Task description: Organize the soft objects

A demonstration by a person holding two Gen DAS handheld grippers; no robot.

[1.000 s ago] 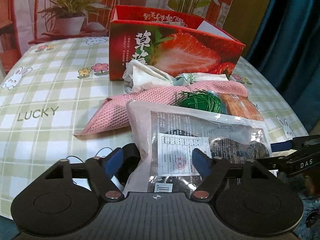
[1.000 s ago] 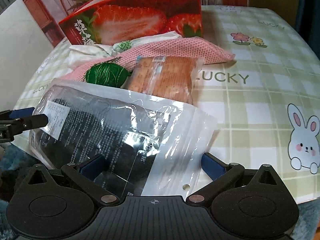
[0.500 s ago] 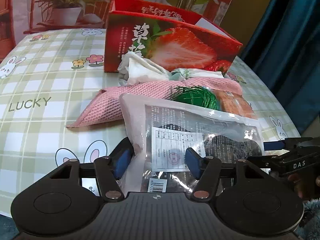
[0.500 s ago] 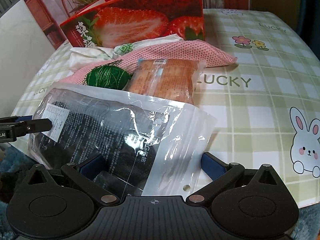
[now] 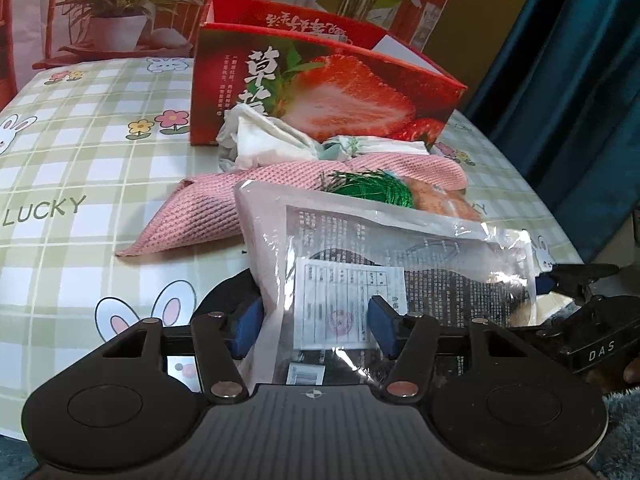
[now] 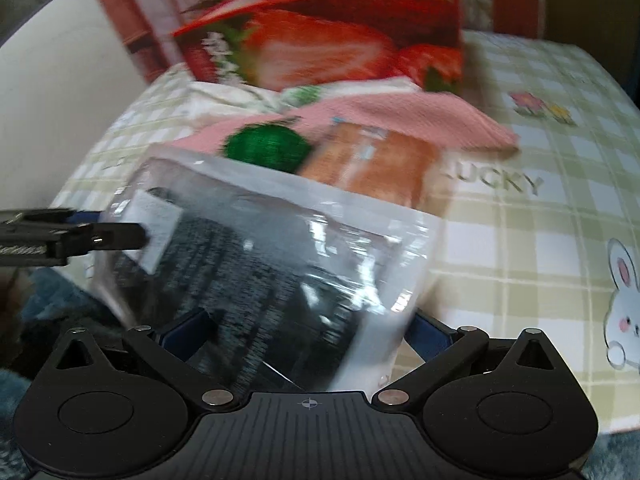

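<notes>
The left claw (image 5: 314,330) is closing, its blue pads either side of a clear plastic pouch (image 5: 384,276) without visibly pressing it. The right claw (image 6: 308,330) straddles the pouch's other end, spread wide. The glossy, crinkled pouch, holding something dark and bearing a white label, sits at the worktop's (image 5: 72,168) near edge. Beyond lie a pink cloth (image 5: 224,204), green yarn (image 5: 372,190) and a strawberry box (image 5: 320,92).

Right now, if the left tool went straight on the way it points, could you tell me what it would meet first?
The clear plastic pouch: it already lies between the closing jaws of the left tool. Beyond it come the green ball and pink cloth, though depth is hard to judge.
</notes>
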